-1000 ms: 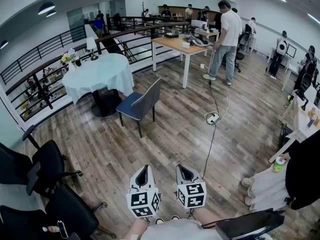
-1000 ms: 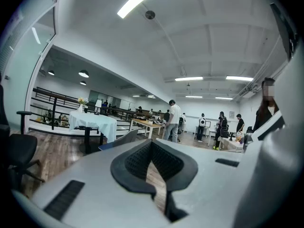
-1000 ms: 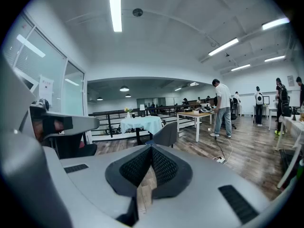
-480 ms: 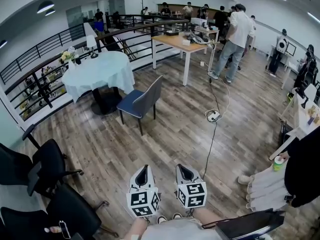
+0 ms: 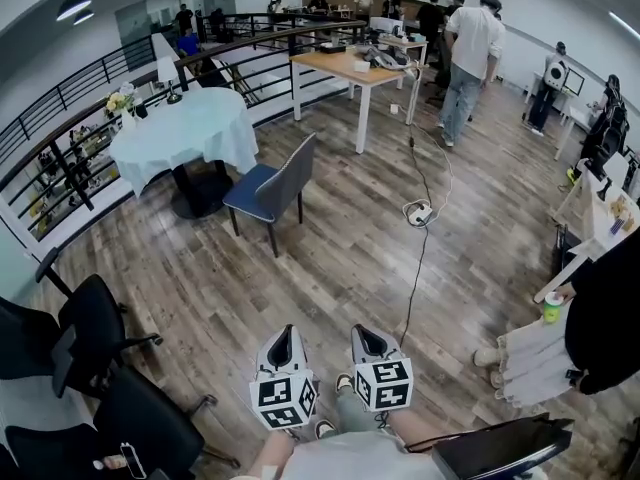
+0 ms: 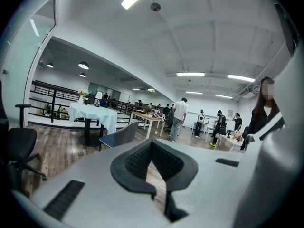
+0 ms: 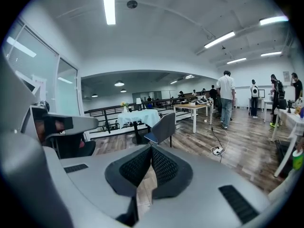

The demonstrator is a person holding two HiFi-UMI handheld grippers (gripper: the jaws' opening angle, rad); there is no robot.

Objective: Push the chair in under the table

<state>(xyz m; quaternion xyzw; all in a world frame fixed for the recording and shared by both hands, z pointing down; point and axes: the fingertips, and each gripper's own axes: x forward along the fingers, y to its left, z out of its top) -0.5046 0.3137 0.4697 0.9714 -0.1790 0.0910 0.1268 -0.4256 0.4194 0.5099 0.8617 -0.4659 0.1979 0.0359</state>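
Black office chairs (image 5: 92, 320); floor power strip (image 5: 418, 211)

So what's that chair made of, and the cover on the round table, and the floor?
The chair: seat and back look like matte fabric padding, blue and grey; thin dark legs, probably metal. The table cover looks like soft pale cloth: it hangs in folds. The floor looks like wood planks or wood-look laminate, with streaky grain and slight shine; I can't tell which.
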